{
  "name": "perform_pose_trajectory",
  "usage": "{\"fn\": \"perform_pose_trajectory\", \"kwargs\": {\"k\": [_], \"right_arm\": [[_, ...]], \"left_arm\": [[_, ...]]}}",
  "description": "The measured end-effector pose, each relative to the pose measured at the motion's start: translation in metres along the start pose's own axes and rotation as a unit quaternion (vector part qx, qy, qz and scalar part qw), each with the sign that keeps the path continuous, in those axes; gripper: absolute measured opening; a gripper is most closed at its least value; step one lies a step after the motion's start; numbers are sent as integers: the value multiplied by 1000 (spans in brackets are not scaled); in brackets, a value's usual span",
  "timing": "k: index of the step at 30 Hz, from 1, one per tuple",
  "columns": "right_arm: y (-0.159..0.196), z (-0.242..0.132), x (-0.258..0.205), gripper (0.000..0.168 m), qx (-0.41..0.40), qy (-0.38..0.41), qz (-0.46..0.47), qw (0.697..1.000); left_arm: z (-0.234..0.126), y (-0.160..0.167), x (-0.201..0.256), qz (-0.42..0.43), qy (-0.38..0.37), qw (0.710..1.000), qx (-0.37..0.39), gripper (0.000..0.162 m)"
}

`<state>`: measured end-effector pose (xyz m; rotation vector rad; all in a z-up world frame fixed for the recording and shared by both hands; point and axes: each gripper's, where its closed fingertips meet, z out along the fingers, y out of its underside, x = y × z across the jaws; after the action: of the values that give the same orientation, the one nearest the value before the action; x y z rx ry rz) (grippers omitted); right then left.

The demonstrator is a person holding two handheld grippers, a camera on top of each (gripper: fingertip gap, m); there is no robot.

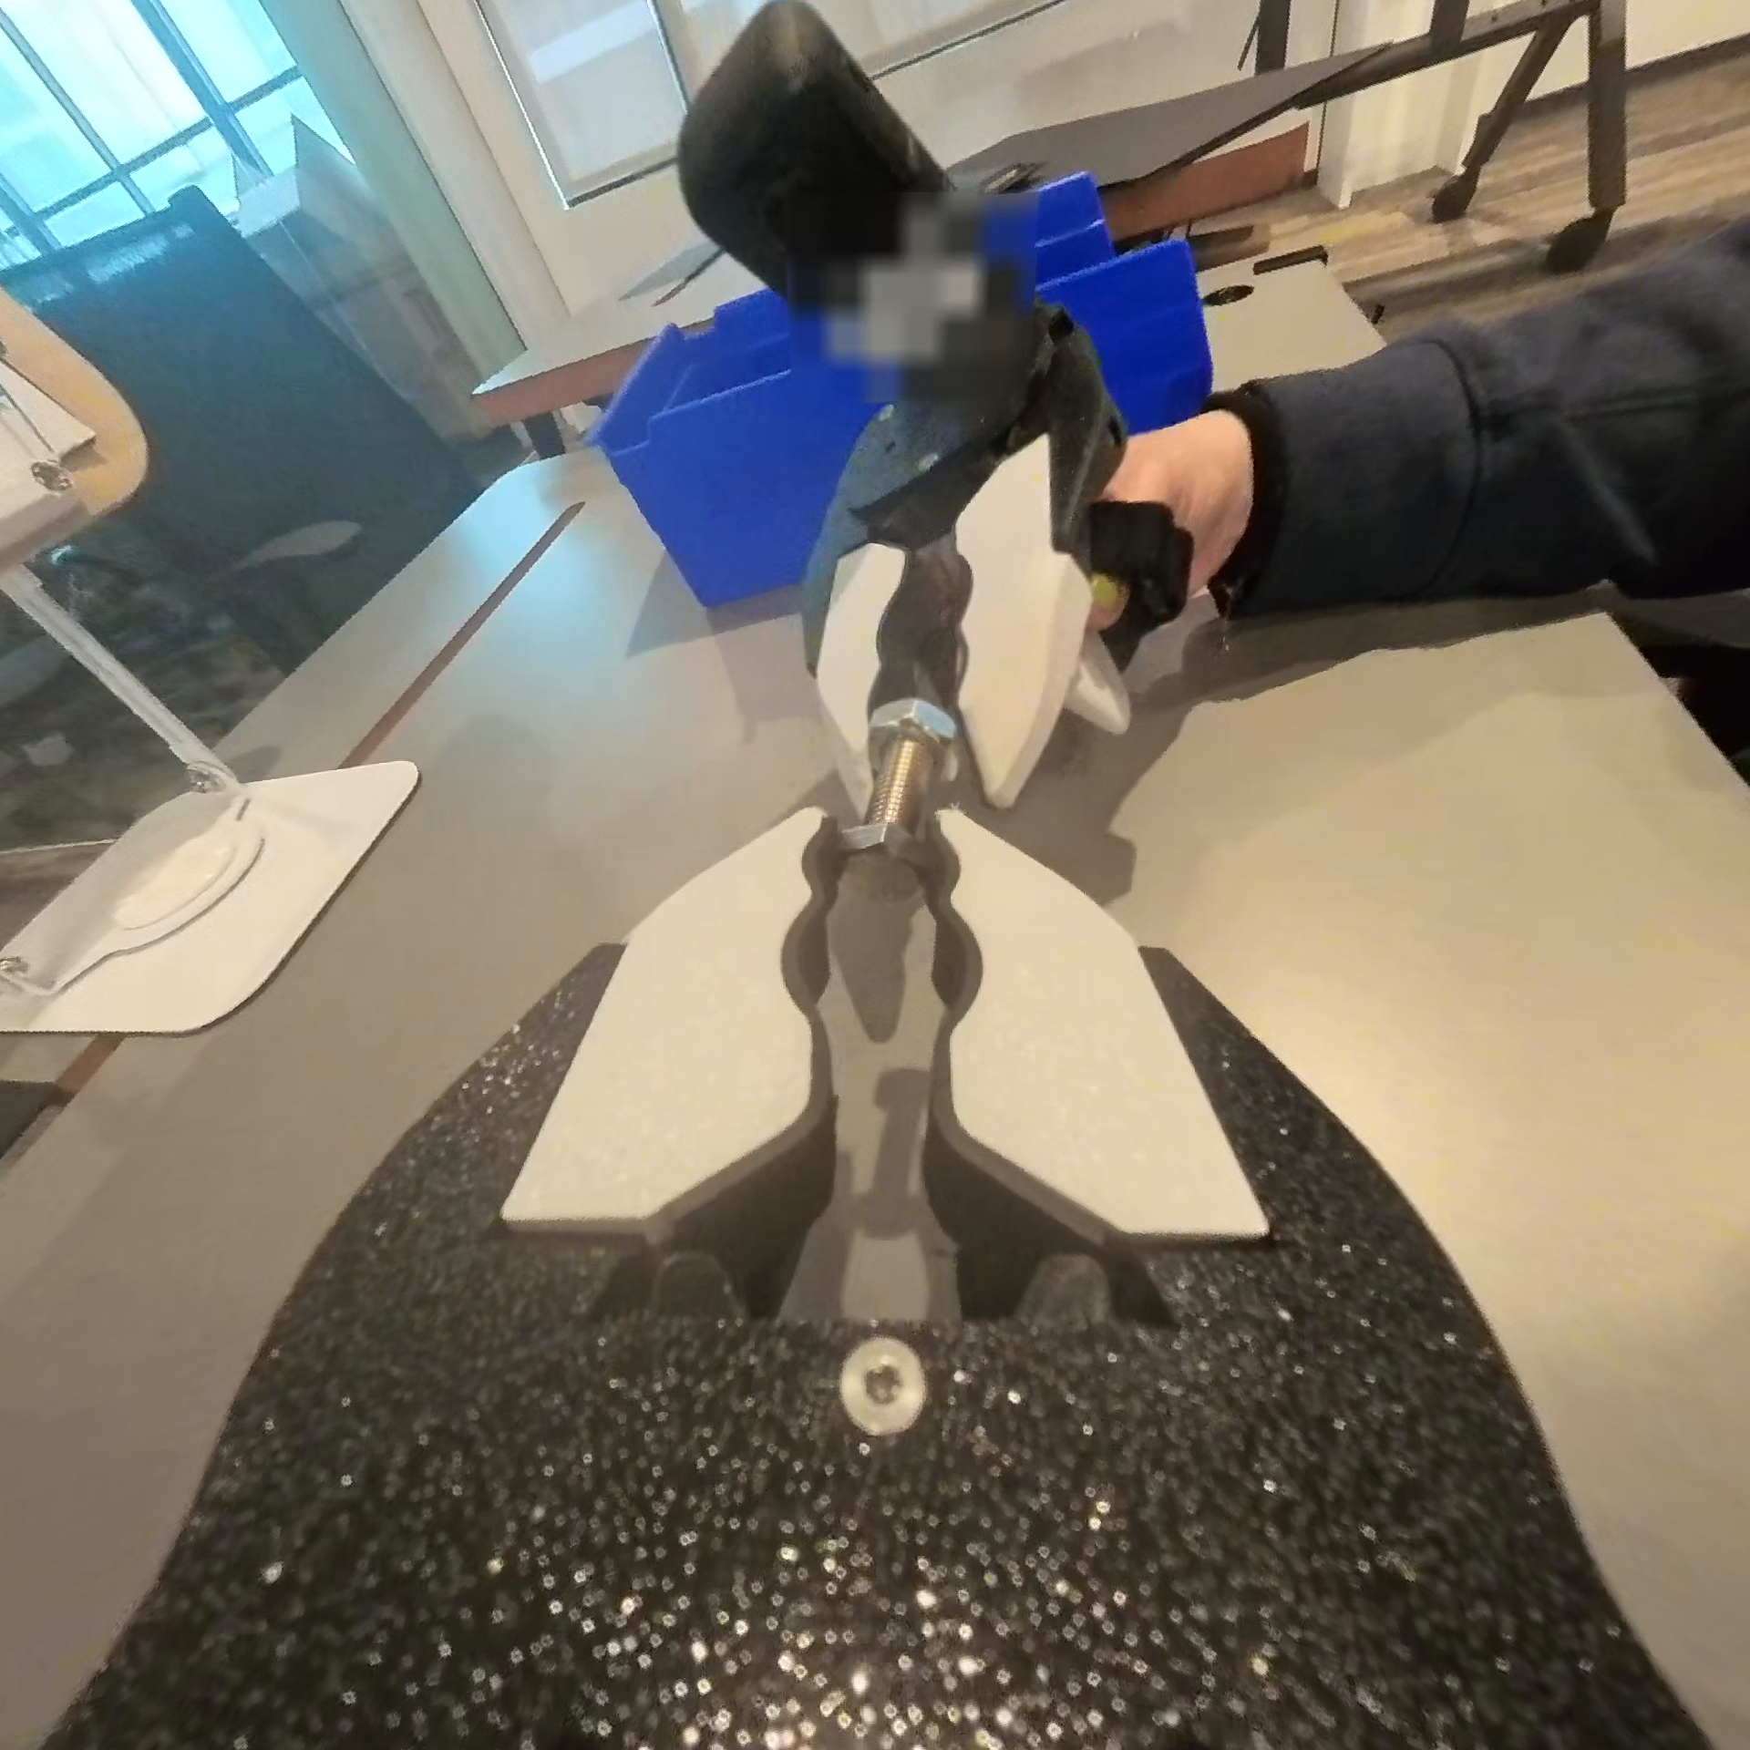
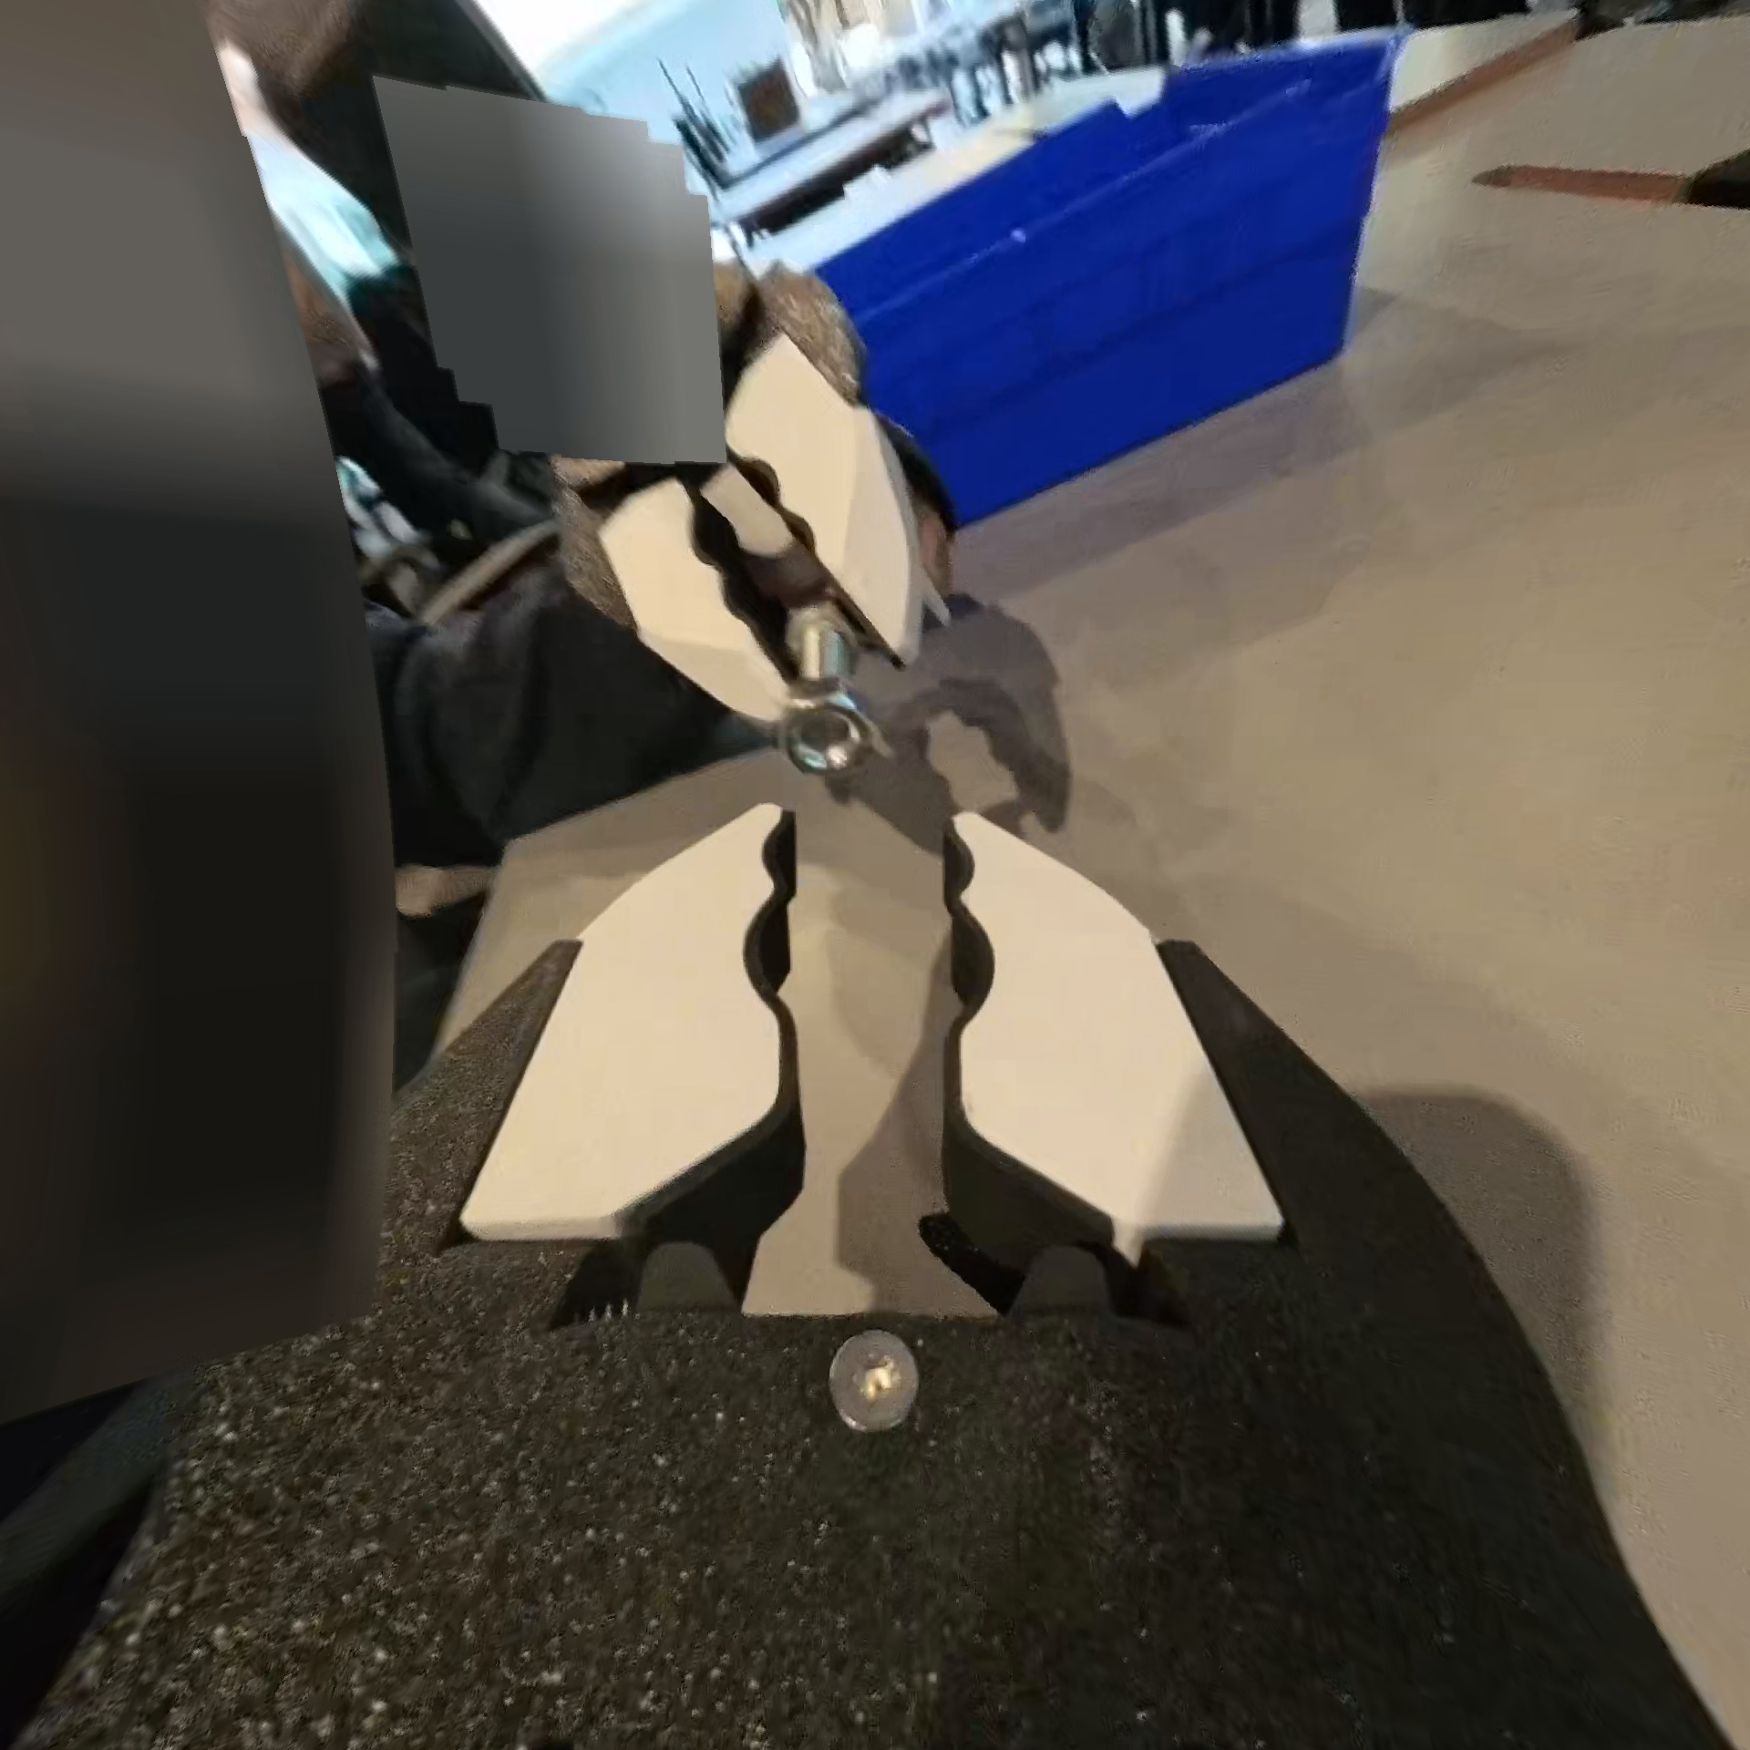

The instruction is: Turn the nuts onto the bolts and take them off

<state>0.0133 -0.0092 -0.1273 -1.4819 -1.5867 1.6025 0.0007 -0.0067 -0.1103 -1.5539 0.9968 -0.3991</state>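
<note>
Gripping bolt by head, left gripper jaws closed, above grey bench. Nut at thread's far end, 12 o'clock. Right gripper jaws apart, empty, not clamping nut. Likely mid-turn regrasp; next: close squarely on nut flats, rotate.

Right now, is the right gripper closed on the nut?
No. In the right wrist view, the right gripper has its jaws apart and empty, short of the nut on the bolt.

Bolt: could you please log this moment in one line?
left gripper: shut on bolt | nut: on bolt end | right gripper: open, near nut
</note>
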Motion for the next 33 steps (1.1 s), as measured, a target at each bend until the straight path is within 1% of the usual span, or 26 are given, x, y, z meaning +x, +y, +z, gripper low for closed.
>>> {"fn": "perform_pose_trajectory", "kwargs": {"k": [2, 4, 8, 10, 12, 14, 17, 19, 20, 22, 24, 26, 29, 31, 33], "right_arm": [[-13, -2, -7, 35, 41, -37, 40, 998], [-19, -2, -6, 39, 57, -44, 64, 995], [-14, 2, -1, 34, 57, -37, 83, 994], [-6, 3, -3, 30, 39, -40, 76, 996], [2, 4, -1, 28, 13, -24, 43, 999], [-4, 4, -3, 31, 27, -26, 33, 999], [-17, 2, 0, 35, 66, -32, 60, 996], [-14, 2, 4, 36, 62, -25, 68, 995], [-11, 3, 3, 34, 56, -32, 68, 996], [-1, 4, 0, 29, 21, -28, 40, 999], [10, 7, -1, 31, -19, -18, 8, 1000], [4, 7, -4, 36, 2, -29, 16, 999], [-13, 4, -5, 42, 58, -59, 75, 994], [-11, 4, 0, 39, 60, -52, 87, 993], [-9, 4, 2, 31, 57, -53, 97, 992]], "left_arm": [[1, 1, 0, 1, 0, 1000, -2, 17], [3, 2, 1, 4, 1, 1000, -4, 17], [4, 2, 2, 12, -1, 1000, -7, 17], [3, 2, 1, 8, -2, 1000, -5, 17], [1, 2, 0, -1, 2, 1000, 3, 17], [1, 3, -1, -5, 3, 1000, 3, 17], [3, 6, 2, -2, 10, 1000, -3, 17], [6, 7, 5, 4, 13, 1000, -8, 17], [6, 8, 5, 7, 12, 1000, -11, 17], [6, 9, 4, 3, 12, 1000, -8, 17], [5, 9, 2, -3, 9, 1000, -4, 17], [4, 10, 1, -4, 9, 1000, -5, 17], [7, 12, 4, 3, 12, 1000, -12, 17], [8, 12, 5, 8, 13, 1000, -14, 17], [8, 11, 5, 7, 13, 1000, -11, 17]]}}
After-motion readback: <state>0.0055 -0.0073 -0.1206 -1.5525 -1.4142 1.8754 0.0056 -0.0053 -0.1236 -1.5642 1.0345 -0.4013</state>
